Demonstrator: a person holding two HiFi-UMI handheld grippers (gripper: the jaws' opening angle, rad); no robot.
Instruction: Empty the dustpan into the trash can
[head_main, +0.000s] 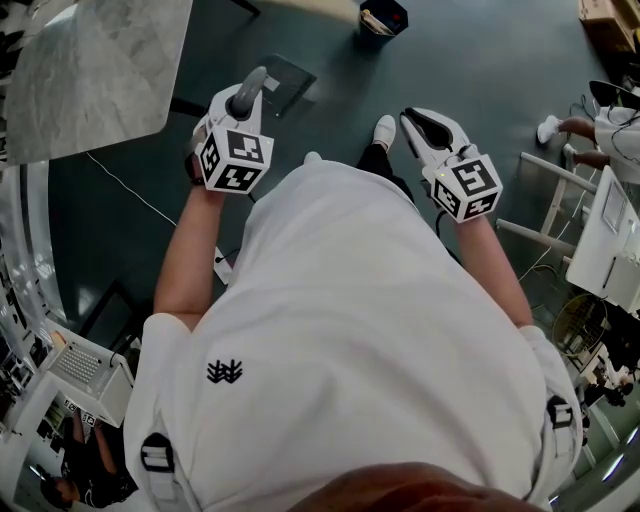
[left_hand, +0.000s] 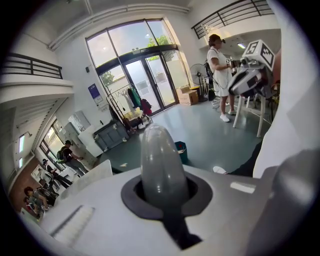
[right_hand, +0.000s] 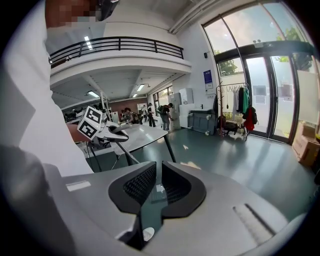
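Our left gripper (head_main: 238, 112) is clamped on a grey handle (head_main: 250, 88), prob. of the dustpan (head_main: 285, 80); right gripper (head_main: 432, 128) nearly closed, empty. The trash can (head_main: 384, 18) stands far ahead: if we tilt the pan while walking, dirt spills.

We see a dark teal floor (head_main: 480, 60). On it stand a blue trash can (head_main: 385, 18) and, well apart, a marble table (head_main: 90, 70), with a white cable (head_main: 125, 188) lying nearby.
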